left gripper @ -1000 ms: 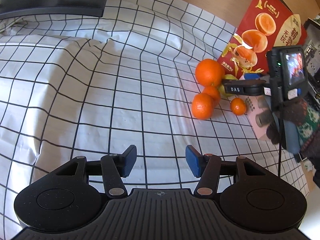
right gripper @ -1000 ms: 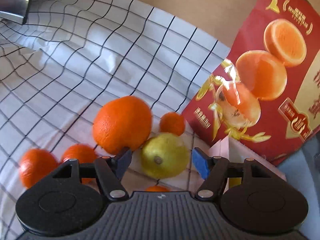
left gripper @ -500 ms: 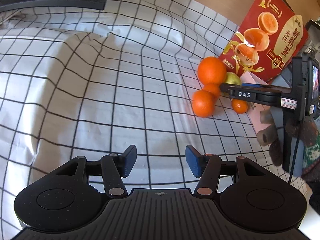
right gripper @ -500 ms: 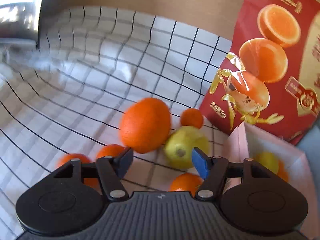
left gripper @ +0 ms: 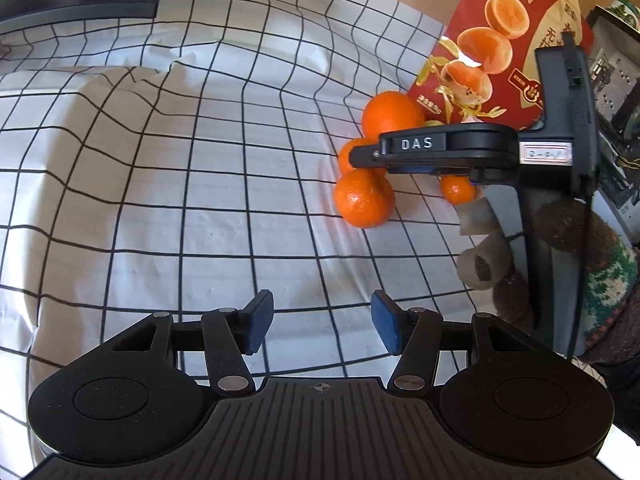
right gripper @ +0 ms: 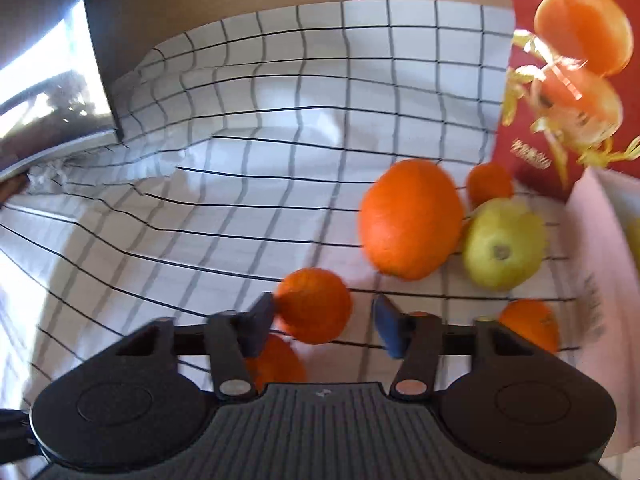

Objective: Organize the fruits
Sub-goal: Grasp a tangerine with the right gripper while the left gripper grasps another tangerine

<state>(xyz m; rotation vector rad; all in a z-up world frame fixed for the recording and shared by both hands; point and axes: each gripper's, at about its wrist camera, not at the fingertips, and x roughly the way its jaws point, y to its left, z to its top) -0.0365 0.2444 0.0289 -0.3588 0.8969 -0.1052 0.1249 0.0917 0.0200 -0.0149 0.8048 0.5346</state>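
Beside the red box: a cluster of fruit lies on the white cloth with a black grid [left gripper: 200, 208] that covers the desk; the tall red printed cardboard box [left gripper: 508, 36] stands upright at the cluster's far edge.
Large orange: the big round orange [right gripper: 410, 220] sits just in front of the red box, touching the yellow-green pear-like fruit [right gripper: 504, 244] on its right.
Small fruit by the box: a little round mandarin [right gripper: 489, 184] lies between the large orange and the red box.
Right tool: the black two-finger right tool with blue pads [right gripper: 324, 324] is closing around a small round orange mandarin [right gripper: 314, 304]; the left pad touches the fruit, the right pad stands a little apart from it.
Other mandarins: one [right gripper: 276, 364] lies below the left finger, another [right gripper: 530, 324] to the right of the right finger, farther from the red box.
Left tool: the black left tool with blue pads [left gripper: 322, 324] hovers over bare cloth, jaws apart and empty, well apart from the red box.
Person: a hand in a knitted glove [left gripper: 560, 268] holds the right tool's handle.
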